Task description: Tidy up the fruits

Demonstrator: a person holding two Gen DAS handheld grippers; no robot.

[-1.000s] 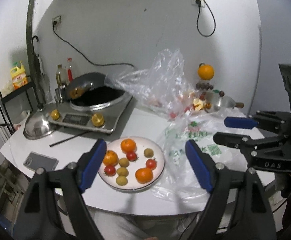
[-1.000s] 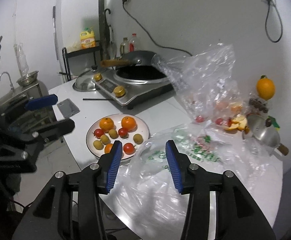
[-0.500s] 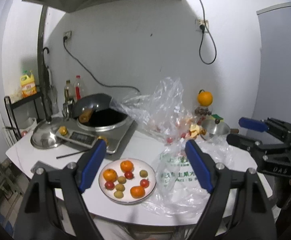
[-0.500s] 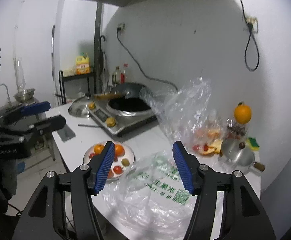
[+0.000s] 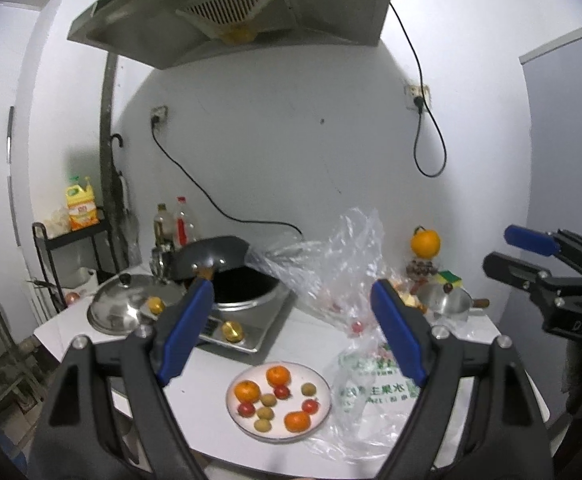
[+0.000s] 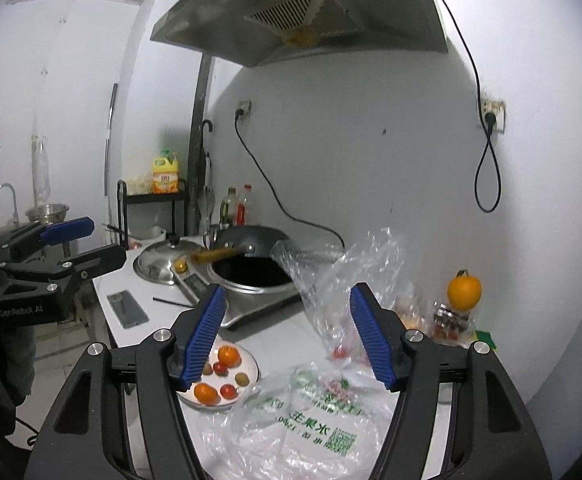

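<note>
Above white counter (image 5: 195, 392): round white plate of small fruits (image 5: 278, 400); left gripper (image 5: 295, 332) wide, empty; right gripper (image 6: 287, 340) opening, empty.

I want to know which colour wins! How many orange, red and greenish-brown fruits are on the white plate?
On the plate:
Orange fruits: 3
Red fruits: 3
Greenish-brown fruits: 4
Total: 10
</note>
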